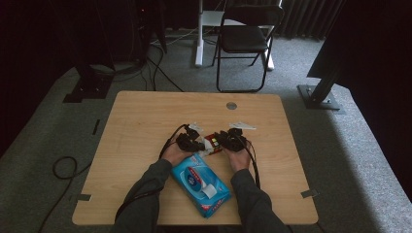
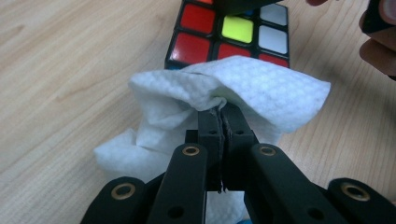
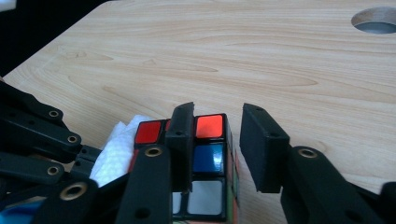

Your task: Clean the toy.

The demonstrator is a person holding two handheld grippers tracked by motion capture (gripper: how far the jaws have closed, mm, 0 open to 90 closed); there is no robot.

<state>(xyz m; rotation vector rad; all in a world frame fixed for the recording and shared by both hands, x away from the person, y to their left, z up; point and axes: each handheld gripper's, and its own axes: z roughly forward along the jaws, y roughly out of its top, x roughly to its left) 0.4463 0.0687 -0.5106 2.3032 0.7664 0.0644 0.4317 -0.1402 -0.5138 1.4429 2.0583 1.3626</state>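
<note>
Sleeves: dark grey long sleeves cover both forearms, entering from the bottom edge of the high view.
Left gripper (image 1: 190, 141): black body, small and angular, at the centre of the high view.
Right gripper (image 1: 232, 140): black body of the same build, just right of centre.
Cables: a black cable trails from each gripper back along the forearm toward the lower frame.
Grey plates: a pale three-cornered plate sits on top of each gripper, toward the upper side.
Jaws: matt black, flat-faced rectangular blocks on black linkage arms.
Linkage arms: rounded bars rising from the bottom of each gripper view.
Rivets: brass-coloured rings at the pivots; smaller dark holes beside them.
</note>
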